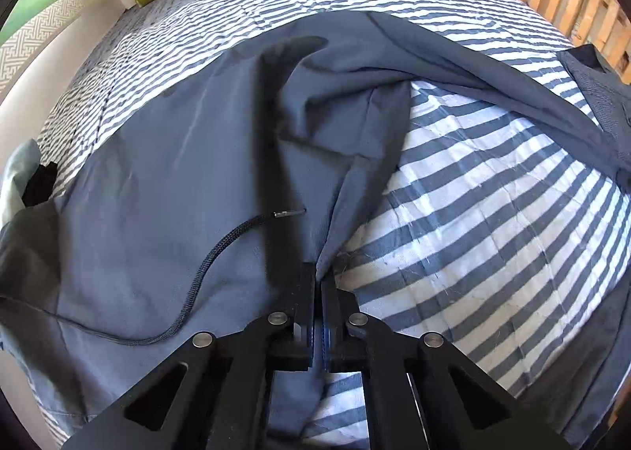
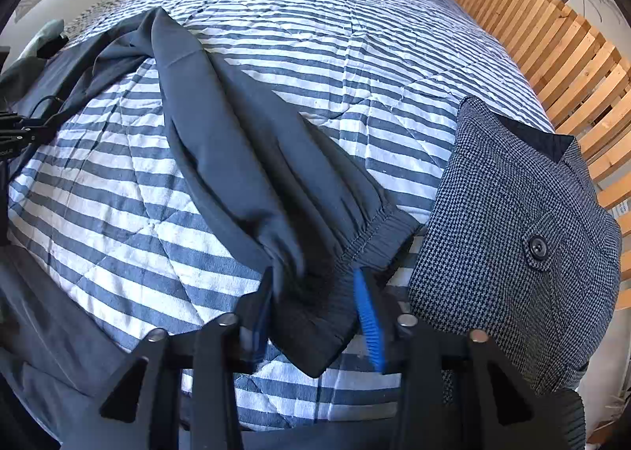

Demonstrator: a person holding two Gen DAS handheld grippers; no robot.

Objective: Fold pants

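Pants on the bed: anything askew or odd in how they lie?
Yes. The grey-blue pants lie twisted, not flat: one leg runs diagonally across the striped quilt, bunched in long folds, its elastic cuff beside the houndstooth garment. The drawstring trails loose over the fabric. No damage visible.

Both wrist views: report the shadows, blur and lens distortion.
Left wrist view: sunlit, a hard dark shadow falls across the blue-grey pants; fisheye bulges the striped quilt. Right wrist view: motion blur smears the pant fabric beside the elastic cuff; the wooden slats curve.
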